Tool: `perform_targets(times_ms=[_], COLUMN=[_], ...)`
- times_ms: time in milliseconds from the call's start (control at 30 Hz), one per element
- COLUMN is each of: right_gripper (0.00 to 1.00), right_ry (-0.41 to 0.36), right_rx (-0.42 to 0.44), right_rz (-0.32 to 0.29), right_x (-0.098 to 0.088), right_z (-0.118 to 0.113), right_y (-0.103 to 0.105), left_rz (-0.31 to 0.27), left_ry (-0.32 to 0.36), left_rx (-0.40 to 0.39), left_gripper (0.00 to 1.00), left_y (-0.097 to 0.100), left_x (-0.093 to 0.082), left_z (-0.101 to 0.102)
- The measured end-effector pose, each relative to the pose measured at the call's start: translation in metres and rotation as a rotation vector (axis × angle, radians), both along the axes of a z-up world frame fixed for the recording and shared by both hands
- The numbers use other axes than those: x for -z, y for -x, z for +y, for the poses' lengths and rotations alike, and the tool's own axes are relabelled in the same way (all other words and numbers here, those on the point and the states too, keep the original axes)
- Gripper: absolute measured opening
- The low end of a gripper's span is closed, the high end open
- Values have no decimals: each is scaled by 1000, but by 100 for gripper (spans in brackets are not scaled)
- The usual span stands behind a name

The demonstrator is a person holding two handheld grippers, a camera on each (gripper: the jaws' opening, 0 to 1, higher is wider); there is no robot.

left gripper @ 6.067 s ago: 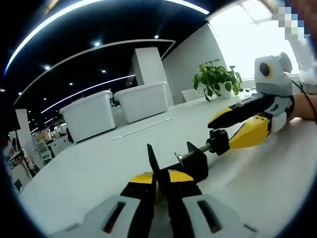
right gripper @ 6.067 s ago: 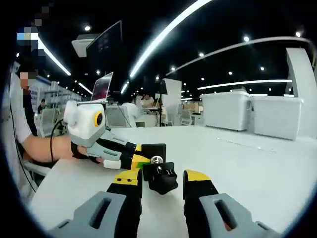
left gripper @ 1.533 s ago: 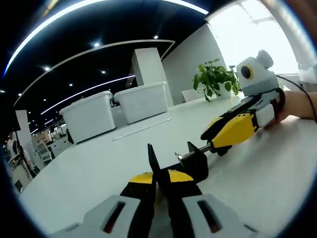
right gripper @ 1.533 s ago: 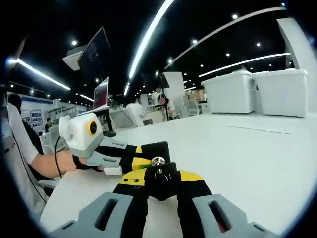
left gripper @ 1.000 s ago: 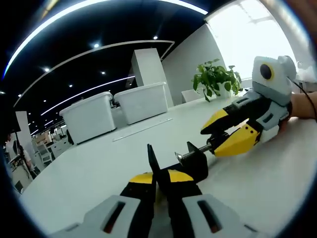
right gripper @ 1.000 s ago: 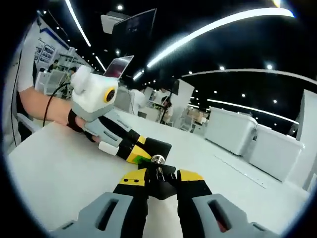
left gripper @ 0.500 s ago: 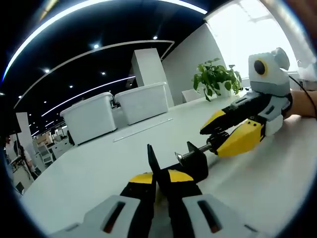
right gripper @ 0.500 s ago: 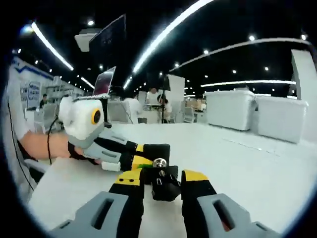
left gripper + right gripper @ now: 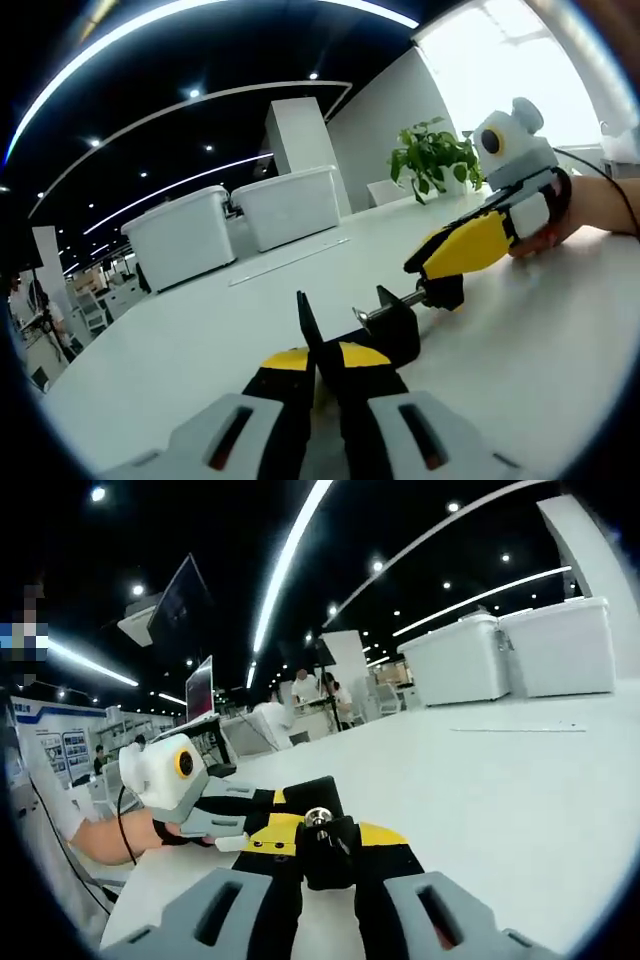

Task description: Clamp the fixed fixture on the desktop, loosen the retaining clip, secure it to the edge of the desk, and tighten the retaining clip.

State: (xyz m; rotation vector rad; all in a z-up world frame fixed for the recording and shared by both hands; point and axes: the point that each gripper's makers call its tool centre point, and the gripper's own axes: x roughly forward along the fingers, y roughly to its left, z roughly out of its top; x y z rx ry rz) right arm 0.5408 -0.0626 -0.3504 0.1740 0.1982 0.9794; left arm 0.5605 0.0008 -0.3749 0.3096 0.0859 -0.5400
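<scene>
A black clamp fixture [image 9: 388, 330] rests on the white desk [image 9: 200, 340], and my left gripper [image 9: 322, 360] is shut on its body. Its silver screw [image 9: 392, 305] runs right to a black knob [image 9: 444, 292]. My right gripper [image 9: 447, 272] comes in from the right, its yellow jaws together on that knob. In the right gripper view, my right gripper [image 9: 325, 848] is shut on the knob [image 9: 326, 852], with the screw's silver end [image 9: 317, 818] just above. Beyond it the left gripper [image 9: 268, 808] holds the fixture's black body [image 9: 308, 792].
Two white storage bins [image 9: 235, 218] and a potted plant [image 9: 437, 160] stand at the desk's far side. A thin strip [image 9: 288, 260] lies on the desk. The desk's near edge [image 9: 125, 890] runs by a person's arm [image 9: 115, 838]. People and screens stand far behind.
My right gripper's jaws were apart around the knob half a second ago and have closed on it; the gripper has also rolled. The left gripper and fixture body have stayed still.
</scene>
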Motion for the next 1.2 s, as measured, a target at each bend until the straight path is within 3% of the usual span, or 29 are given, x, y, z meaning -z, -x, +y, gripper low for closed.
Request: perform_targets(times_ms=[133, 367, 700, 933, 1033, 1200], right_gripper=[17, 16, 16, 16, 16, 16], right_ry=[7, 83, 261, 447, 446, 388], right_rx=[-5, -7, 13, 18, 25, 32], right_rz=[-17, -167, -442, -670, -675, -622], right_x=[0, -2, -5, -1, -2, -4], right_z=[1, 3, 8, 14, 14, 13], right_y=[1, 6, 14, 21, 21, 19], left_rz=[-2, -4, -4, -6, -4, -3], left_ry=[0, 5, 5, 7, 5, 2], left_rx=[1, 3, 3, 4, 3, 3], left_gripper=[8, 8, 8, 8, 8, 8], left_y=[-1, -1, 0, 1, 1, 0], left_x=[0, -1, -1, -1, -1, 0], left_z=[0, 0, 0, -1, -1, -1])
